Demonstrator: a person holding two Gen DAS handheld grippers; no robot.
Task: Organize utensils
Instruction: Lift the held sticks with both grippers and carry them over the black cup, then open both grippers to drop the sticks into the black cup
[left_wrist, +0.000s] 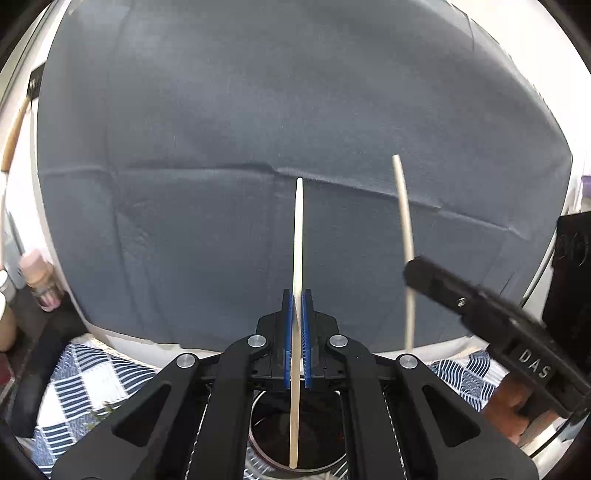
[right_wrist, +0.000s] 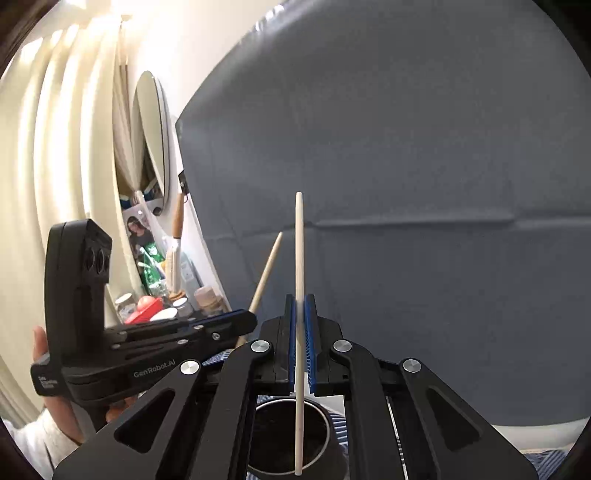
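Each gripper clamps one pale chopstick. In the left wrist view the left gripper (left_wrist: 297, 306) has its blue-padded jaws drawn narrow around a cream chopstick (left_wrist: 298, 236), which is slim, smooth and slightly tapered, running straight toward twelve o'clock with its tip against the blue-grey cloth (left_wrist: 221, 147) behind. Its lower end hangs down past the jaws over the round opening of a dark cup (left_wrist: 266, 435) at six o'clock.

At three o'clock in that view the right gripper (left_wrist: 417, 273) reaches in from the lower right, pinching a second chopstick (left_wrist: 403, 210) of the same cream colour; this one looks a little motion-blurred below the jaws.

In the right wrist view the right gripper (right_wrist: 300, 310) is likewise closed narrow on its chopstick (right_wrist: 299, 251), upright toward twelve o'clock, with the bottom end over a dark cup (right_wrist: 280, 413) at six o'clock. At nine o'clock the left gripper (right_wrist: 243, 321) shows side-on, held by a hand (right_wrist: 55, 402), its chopstick (right_wrist: 267, 264) leaning toward one o'clock. The two sticks are near each other but apart.

A checked blue-and-white cloth (left_wrist: 81, 373) lies under the cups.
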